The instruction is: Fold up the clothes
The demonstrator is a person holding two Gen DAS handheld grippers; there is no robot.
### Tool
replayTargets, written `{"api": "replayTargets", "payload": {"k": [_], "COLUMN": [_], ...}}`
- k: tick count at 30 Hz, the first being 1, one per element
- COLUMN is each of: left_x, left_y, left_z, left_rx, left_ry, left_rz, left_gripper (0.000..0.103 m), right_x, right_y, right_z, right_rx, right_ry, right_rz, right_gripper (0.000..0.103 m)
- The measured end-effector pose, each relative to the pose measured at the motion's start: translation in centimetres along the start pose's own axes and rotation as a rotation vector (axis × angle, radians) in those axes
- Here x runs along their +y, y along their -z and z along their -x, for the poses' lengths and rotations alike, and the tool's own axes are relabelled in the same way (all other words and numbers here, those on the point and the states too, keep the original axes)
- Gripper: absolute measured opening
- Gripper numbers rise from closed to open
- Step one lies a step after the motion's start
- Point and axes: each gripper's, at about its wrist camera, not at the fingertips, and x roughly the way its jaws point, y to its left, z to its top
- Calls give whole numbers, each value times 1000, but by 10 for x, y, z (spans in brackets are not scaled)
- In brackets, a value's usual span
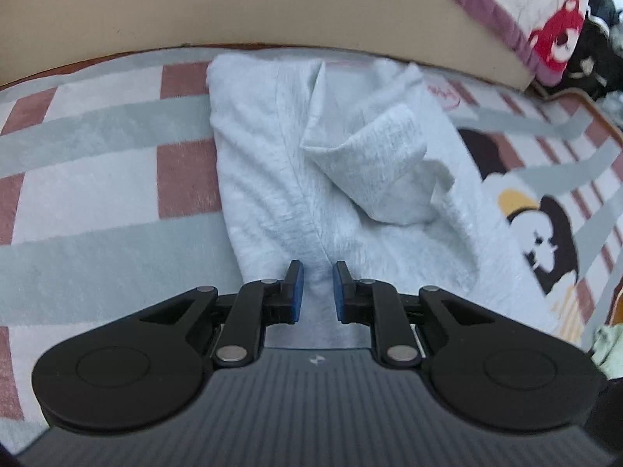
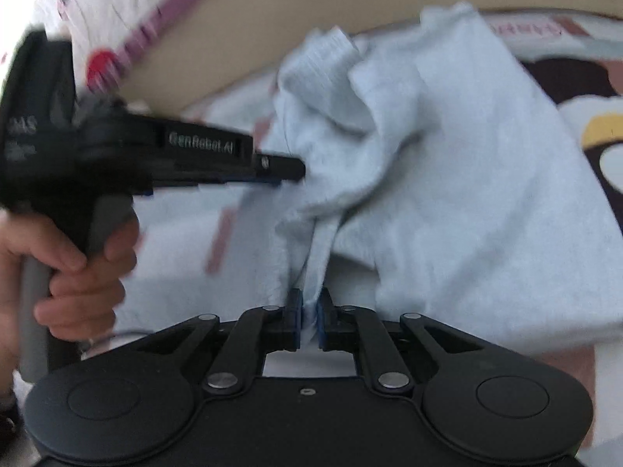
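Note:
A pale blue fleece garment (image 1: 268,163) lies rumpled on a checked blanket (image 1: 97,163), with one ribbed cuff (image 1: 385,155) folded over its middle. My left gripper (image 1: 318,290) hovers at the garment's near edge. Its blue pads stand a narrow gap apart, and the fabric seen between them looks flat, not pinched. In the right wrist view the same garment (image 2: 486,163) fills the middle. My right gripper (image 2: 310,313) is shut on a raised fold of its near edge. The left gripper (image 2: 298,171) comes in from the left, held by a person's hand (image 2: 78,268), its tips at the cloth.
A beige headboard (image 1: 272,11) runs along the far side of the bed. A white pillow with a purple frill and a red bear print (image 1: 557,35) sits at the far right. The blanket carries a dark cartoon print (image 1: 545,241) right of the garment.

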Motion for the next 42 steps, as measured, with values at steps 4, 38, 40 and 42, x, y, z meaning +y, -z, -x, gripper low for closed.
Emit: {"api": "replayTargets", "payload": {"k": [4, 38, 40, 42], "left_x": [-4, -2, -3, 2], "left_y": [5, -16, -17, -18], "left_z": [-1, -4, -1, 1], "left_rx": [25, -72, -83, -89], "left_ry": [-23, -105, -83, -50], "left_rz": [-9, 36, 37, 68], "left_gripper": [16, 32, 32, 32], "right_x": [10, -52, -70, -74], "right_y": [-18, -51, -56, -66], "right_z": [26, 45, 44, 49], "right_rx": [53, -154, -112, -130], "right_ry": [-13, 384, 263, 156], "right_rz": [83, 127, 0, -49], "right_gripper": [10, 7, 8, 19]}}
